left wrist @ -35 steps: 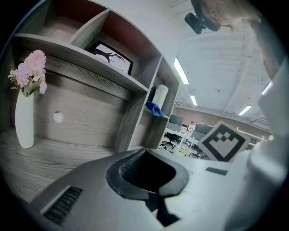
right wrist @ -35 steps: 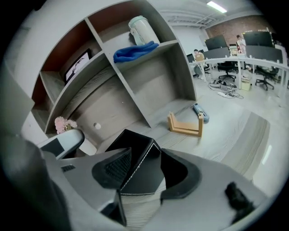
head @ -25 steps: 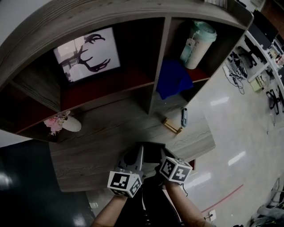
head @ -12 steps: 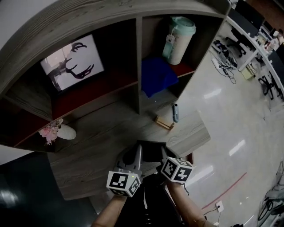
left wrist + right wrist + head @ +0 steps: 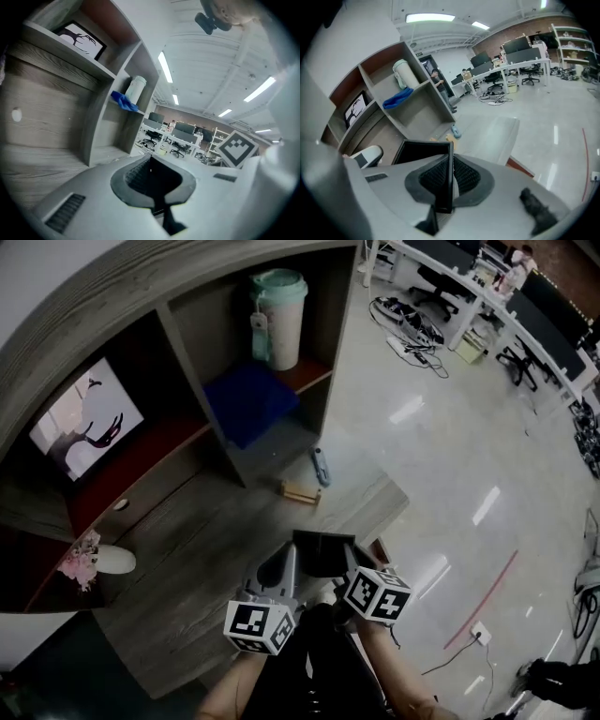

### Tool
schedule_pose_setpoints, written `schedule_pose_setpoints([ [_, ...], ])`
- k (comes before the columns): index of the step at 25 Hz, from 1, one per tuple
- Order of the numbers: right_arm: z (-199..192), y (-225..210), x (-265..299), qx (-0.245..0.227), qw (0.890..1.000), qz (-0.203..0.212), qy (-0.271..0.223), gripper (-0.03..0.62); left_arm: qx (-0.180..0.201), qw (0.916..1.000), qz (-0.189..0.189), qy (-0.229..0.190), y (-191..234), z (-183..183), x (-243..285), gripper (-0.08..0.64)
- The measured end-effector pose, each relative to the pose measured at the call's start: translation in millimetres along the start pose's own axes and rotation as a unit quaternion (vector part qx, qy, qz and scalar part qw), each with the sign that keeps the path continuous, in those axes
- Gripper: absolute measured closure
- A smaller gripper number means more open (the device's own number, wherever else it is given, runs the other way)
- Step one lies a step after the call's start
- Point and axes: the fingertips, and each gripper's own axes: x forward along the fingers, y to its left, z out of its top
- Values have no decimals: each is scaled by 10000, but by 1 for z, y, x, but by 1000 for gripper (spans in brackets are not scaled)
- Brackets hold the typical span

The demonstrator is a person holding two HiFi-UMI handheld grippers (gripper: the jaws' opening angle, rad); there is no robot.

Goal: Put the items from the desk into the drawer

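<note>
Black board (image 5: 423, 151) out over the front edge of the desk (image 5: 206, 549), who has hold of it?

Both, as I read it. The right gripper (image 5: 450, 173) is clamped on its thin edge, pads pressed to either face. The left gripper (image 5: 151, 168) looks closed on the same board from the other side, though its view is mostly dark. A flat thing like that would swing from one pinch, so two make sense.

And the drawer?

I can't make one out. There's a reddish strip just under the desk's edge, but whether it's the drawer I can't say. The board is in the air, not in anything.

What's in the cubbies?

The right one has a tall pale-green cup (image 5: 278, 317) with a lid, standing upright at the back, and a blue cloth (image 5: 248, 401) lying in front of it. The left holds a framed picture (image 5: 86, 427) of antlers, leaning back.

Loose on the desktop?

A small wooden piece (image 5: 298, 492) and a little blue item (image 5: 322, 465) close together near the right cubby's mouth. A white vase (image 5: 111, 561) of pink flowers lies well apart at the far left. Those all look left to move.
</note>
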Motion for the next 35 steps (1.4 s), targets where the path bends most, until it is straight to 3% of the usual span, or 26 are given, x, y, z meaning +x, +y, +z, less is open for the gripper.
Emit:
schedule_pose_setpoints([
  [7, 2, -51, -33, 434, 9970, -531, -352, 555, 133, 9971, -701, 265, -44, -15, 23, 551],
  [18, 1, -122, -79, 955, 9839, -1317, -741, 554, 232, 9884, -1309, 737, -88, -48, 44, 551],
  [28, -38, -172, -86, 1460, 9734, -1615, -716, 554, 503, 9766, -1764, 1126, -123, -97, 67, 551],
  [35, -47, -195, -80, 1681, 9688, -1547, -959, 554, 622, 9748, -1877, 1031, -128, -127, 80, 551],
])
